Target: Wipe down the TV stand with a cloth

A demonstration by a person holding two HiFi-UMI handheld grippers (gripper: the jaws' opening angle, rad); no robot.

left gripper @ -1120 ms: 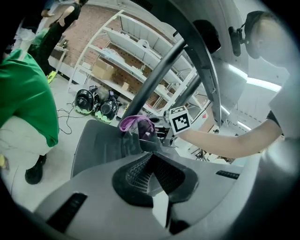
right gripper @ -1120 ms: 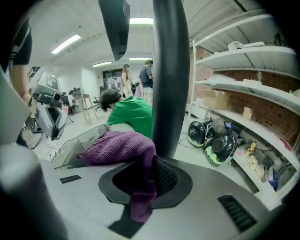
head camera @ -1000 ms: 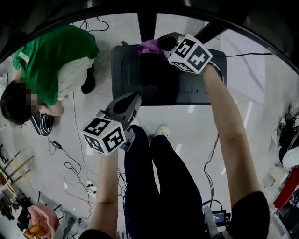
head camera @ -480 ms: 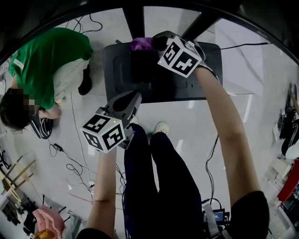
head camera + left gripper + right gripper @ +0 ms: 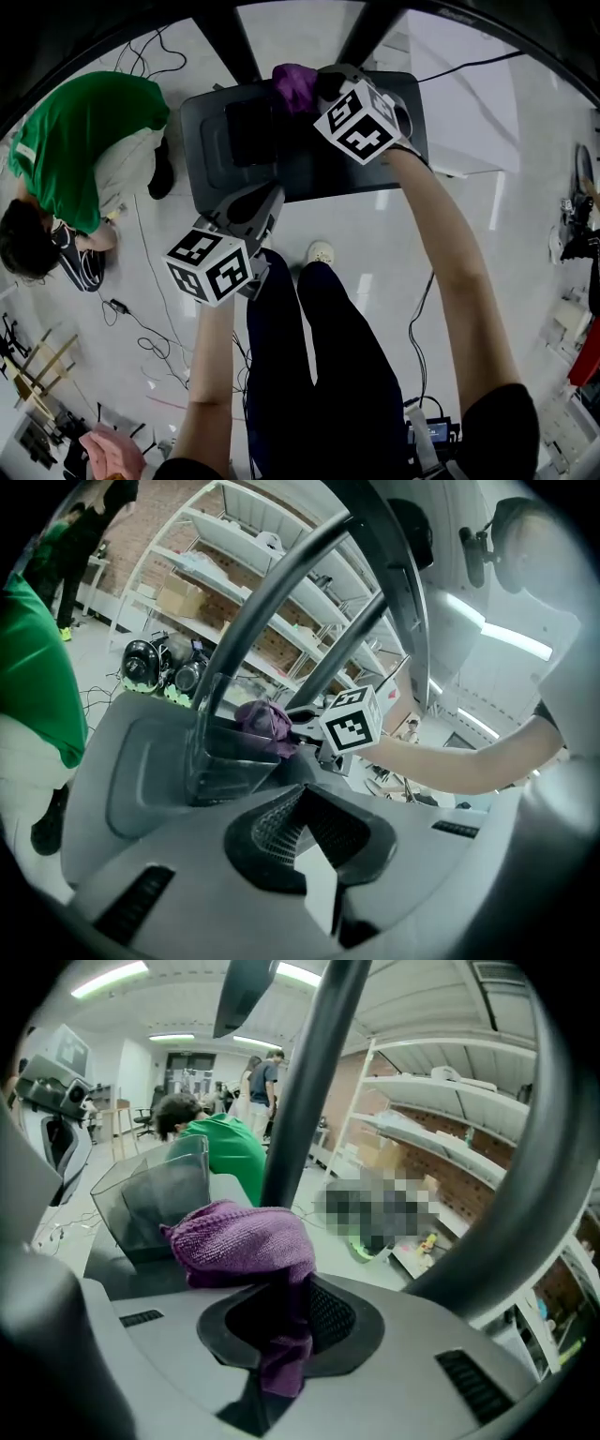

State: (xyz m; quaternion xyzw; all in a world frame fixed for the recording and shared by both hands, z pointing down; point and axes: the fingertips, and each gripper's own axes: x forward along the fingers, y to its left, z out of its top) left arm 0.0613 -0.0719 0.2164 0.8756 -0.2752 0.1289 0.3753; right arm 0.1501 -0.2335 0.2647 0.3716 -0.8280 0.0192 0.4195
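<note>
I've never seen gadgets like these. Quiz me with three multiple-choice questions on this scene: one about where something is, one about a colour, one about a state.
1. Where is the cloth?
A. On the floor
B. At the TV stand, in the right gripper
C. On a shelf

2. What colour is the cloth?
A. Yellow
B. White
C. Purple

3. How are the right gripper's fingers?
A. Closed on the cloth
B. Wide apart, empty
C. Closed on a cable

Answers:
1 B: the head view shows it over the stand's dark base, at that gripper's tip.
2 C: it looks purple in every view.
3 A: a fold of cloth hangs pinched between them.
</note>
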